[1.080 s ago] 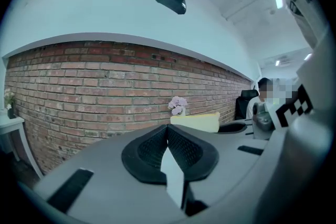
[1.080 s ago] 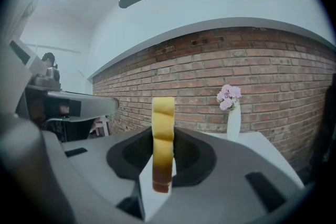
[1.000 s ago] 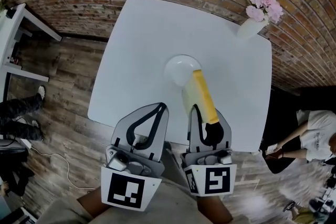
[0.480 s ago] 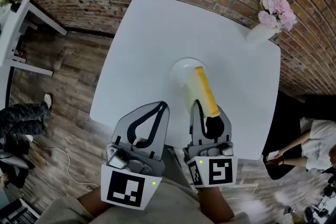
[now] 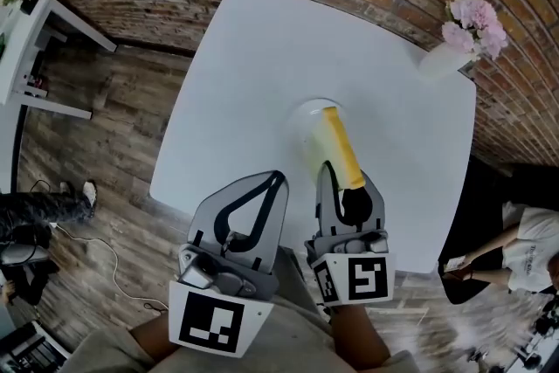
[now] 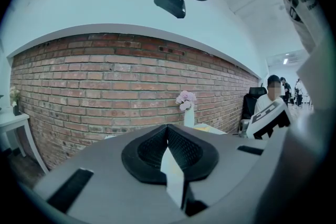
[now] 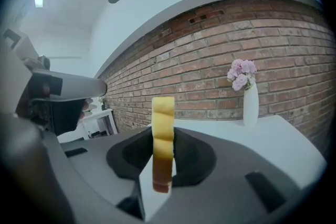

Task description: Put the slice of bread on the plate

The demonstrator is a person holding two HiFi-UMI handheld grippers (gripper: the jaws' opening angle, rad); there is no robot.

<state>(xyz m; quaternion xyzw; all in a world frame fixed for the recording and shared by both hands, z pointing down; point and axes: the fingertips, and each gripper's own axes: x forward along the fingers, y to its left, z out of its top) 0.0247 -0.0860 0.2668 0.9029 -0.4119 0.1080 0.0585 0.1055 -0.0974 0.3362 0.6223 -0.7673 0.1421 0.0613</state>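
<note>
While the fingers (image 7: 191,157) of the right gripper (image 5: 342,179) are pinching the slice of bread (image 7: 163,139) by its near end, the slice is standing on edge and reaching out over the white plate (image 5: 301,120), contact unclear. Beside it, the left gripper (image 5: 276,179) is hovering empty, fingers pressed together at the tips. Farther off, a vase (image 5: 444,61) of pink flowers is standing at the far corner of the white bench (image 5: 253,57).

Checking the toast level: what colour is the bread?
The bread is yellow, brown at its lower end; clearest in right gripper view.
</note>
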